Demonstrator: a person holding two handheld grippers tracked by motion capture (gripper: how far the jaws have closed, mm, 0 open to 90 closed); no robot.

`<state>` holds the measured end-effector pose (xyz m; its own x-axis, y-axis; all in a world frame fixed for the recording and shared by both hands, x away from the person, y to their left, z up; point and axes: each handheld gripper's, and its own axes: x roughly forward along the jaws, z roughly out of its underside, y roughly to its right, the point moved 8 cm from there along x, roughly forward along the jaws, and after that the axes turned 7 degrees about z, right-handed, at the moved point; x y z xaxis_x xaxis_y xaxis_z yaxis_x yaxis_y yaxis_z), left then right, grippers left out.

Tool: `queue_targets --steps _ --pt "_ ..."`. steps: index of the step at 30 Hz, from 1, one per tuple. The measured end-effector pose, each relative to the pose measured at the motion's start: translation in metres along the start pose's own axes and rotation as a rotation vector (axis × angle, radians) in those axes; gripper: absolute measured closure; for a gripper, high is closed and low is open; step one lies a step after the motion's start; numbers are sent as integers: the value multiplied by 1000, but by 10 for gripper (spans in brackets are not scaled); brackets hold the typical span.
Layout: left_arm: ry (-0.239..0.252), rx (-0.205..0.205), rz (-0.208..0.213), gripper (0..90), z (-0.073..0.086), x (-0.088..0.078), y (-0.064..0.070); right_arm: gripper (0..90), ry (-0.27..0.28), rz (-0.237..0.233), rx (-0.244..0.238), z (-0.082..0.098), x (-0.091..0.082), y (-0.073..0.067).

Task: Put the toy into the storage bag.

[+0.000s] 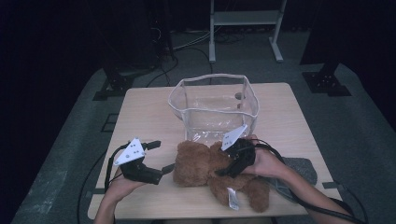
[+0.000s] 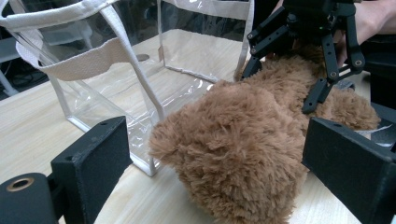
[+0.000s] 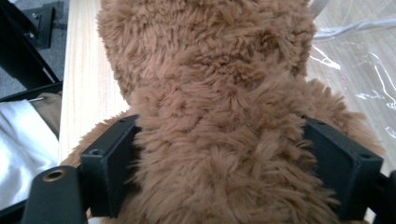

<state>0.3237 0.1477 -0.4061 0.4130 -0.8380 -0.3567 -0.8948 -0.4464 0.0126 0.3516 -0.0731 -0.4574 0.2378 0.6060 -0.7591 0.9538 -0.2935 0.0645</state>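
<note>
- Two grippers work at a pale wooden table (image 1: 140, 112), one in each of the person's hands, and a brown plush teddy bear (image 1: 212, 172) lies between them on the near half of the tabletop
- The bear sprawls with its head toward the left and its legs toward the near right; a white fabric tag (image 1: 232, 198) hangs from its lower body close to the near edge
- The right gripper (image 1: 232, 165) is lowered over the bear's middle from the right side; in the right gripper view its jaws stand wide on either side of the furry body (image 3: 219, 140), with the fur bulging against both pads, so the toy sits between them, and whether the pads actually squeeze it I cannot tell
- The left gripper (image 1: 163, 158) rests low on the near left of the table, its jaws spread wide and holding nothing; in the left gripper view the bear's head (image 2: 233, 154) lies just beyond them, in line with the gap but not touched
- A clear plastic tote bag (image 1: 212, 105) with white trim stands upright and open just beyond the bear, toward the far middle of the table; its pale webbing handle (image 2: 88, 63) droops over the near wall
- A grey pad (image 1: 299, 170) lies at the near right edge, under the person's right forearm
</note>
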Motion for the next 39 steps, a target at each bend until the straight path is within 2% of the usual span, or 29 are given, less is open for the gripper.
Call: queue_targets --steps 5,7,8,14,19,22,32,39 --pt "1 -2 0 65 0 0 0 156 20 18 0 2 1 -1" --pt "0 -1 1 65 1 0 0 127 26 20 -16 4 2 -3" --pt "-2 -1 1 65 1 0 0 127 25 30 -34 5 3 -3" --pt "0 3 -2 65 0 0 0 152 24 52 -36 9 7 -5" --pt "0 8 -16 65 1 -1 -1 268 0 37 -38 13 10 -5" --pt "-3 8 -21 65 2 -1 -2 335 -2 33 -21 15 12 -4" --pt "0 5 -33 65 3 -4 -6 549 -5 53 -1 14 8 -3" --pt "14 -4 -40 66 3 -10 -9 624 0 53 17 6 -2 -3"
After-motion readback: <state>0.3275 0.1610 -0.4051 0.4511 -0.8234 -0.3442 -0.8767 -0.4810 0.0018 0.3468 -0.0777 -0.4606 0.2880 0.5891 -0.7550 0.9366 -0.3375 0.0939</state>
